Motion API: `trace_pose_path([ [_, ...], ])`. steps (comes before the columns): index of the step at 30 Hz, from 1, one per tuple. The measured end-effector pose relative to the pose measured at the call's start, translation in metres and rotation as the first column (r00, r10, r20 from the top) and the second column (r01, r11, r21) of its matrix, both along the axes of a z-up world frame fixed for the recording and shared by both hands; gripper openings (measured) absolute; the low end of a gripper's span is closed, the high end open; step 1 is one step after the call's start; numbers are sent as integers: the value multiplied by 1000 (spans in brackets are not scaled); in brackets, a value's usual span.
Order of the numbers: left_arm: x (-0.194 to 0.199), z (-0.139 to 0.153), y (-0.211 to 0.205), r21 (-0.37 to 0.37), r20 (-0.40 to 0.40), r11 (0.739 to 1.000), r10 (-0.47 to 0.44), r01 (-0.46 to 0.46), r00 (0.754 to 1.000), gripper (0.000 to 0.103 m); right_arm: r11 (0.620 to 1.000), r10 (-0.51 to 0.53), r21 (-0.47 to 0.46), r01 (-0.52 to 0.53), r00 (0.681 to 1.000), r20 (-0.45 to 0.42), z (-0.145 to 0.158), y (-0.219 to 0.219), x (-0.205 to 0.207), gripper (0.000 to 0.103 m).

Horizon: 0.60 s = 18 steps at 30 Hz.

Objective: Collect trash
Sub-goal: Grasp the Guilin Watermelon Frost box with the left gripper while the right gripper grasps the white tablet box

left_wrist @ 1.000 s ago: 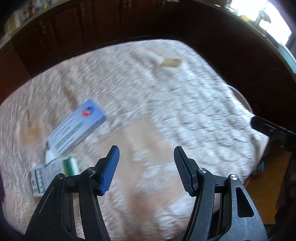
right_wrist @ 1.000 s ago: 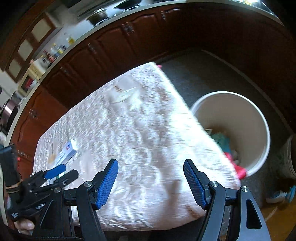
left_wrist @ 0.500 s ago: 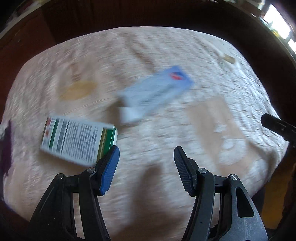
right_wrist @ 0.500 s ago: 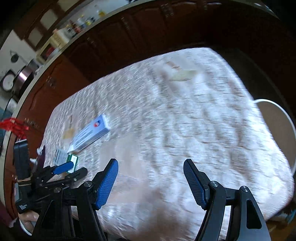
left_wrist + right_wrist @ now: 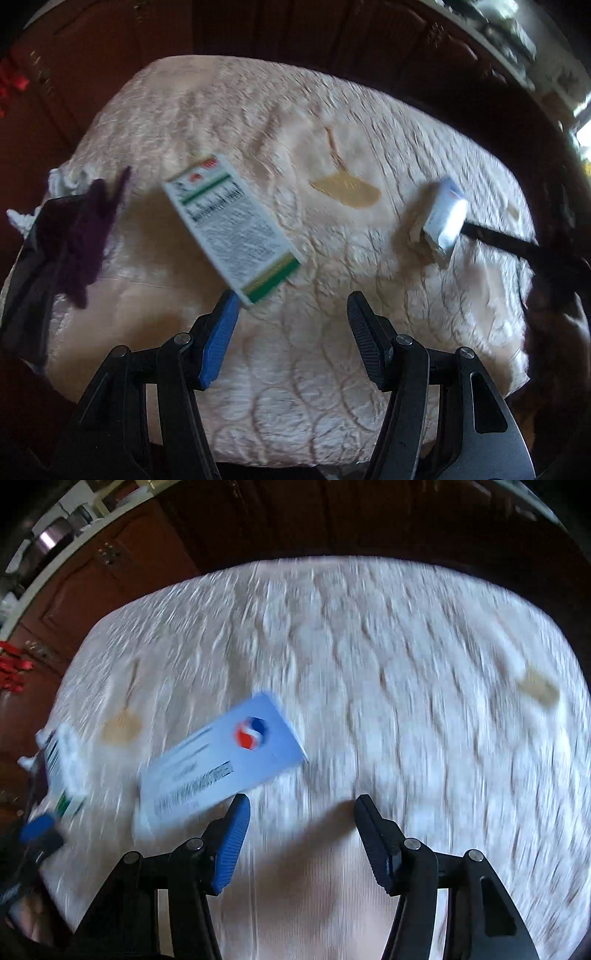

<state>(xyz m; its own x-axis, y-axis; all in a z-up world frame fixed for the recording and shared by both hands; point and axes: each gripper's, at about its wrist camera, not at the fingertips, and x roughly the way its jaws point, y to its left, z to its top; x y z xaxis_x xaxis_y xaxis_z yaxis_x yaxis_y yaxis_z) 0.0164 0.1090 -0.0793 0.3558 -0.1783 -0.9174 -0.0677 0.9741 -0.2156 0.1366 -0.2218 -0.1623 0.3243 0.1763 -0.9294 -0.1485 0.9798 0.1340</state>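
Observation:
A white carton with green stripes and print (image 5: pixel 229 232) lies flat on the quilted tablecloth (image 5: pixel 332 110), just beyond my open, empty left gripper (image 5: pixel 291 317). It also shows at the left edge of the right wrist view (image 5: pixel 62 775). A pale blue carton with a red and blue logo (image 5: pixel 221 768) lies just ahead and left of my open, empty right gripper (image 5: pixel 301 819). The blue carton also shows in the left wrist view (image 5: pixel 445 218), with the right gripper's dark finger (image 5: pixel 517 247) next to it.
A dark purple cloth (image 5: pixel 85 236) lies over a black object at the table's left edge, with white crumpled paper (image 5: pixel 62 181) behind it. Tan stains (image 5: pixel 347 192) mark the cloth. Dark wood cabinets (image 5: pixel 122 565) stand behind the table.
Both grippers swung left over the table. The green-striped carton now lies just ahead of the left gripper, and the blue carton is large and close to the right gripper. The bin has left view.

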Motion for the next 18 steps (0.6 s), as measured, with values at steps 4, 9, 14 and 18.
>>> trace_pose_path([
  [4,2,6,24,-26,8,998,64,-64,998,60,997,-39,71,36,998,43,4,15,35,58],
  [9,14,-2,40,-27,11,985,173,-173,985,64,973,-84,219,73,996,41,19,29,30,79],
  [14,33,-12,47,-39,14,958,286,-285,958,71,978,-12,207,5,999,34,10,66,23,79],
  [18,51,-28,32,6,-16,955,298,-298,955,71,984,6,177,-11,1000,29,-5,86,19,79],
])
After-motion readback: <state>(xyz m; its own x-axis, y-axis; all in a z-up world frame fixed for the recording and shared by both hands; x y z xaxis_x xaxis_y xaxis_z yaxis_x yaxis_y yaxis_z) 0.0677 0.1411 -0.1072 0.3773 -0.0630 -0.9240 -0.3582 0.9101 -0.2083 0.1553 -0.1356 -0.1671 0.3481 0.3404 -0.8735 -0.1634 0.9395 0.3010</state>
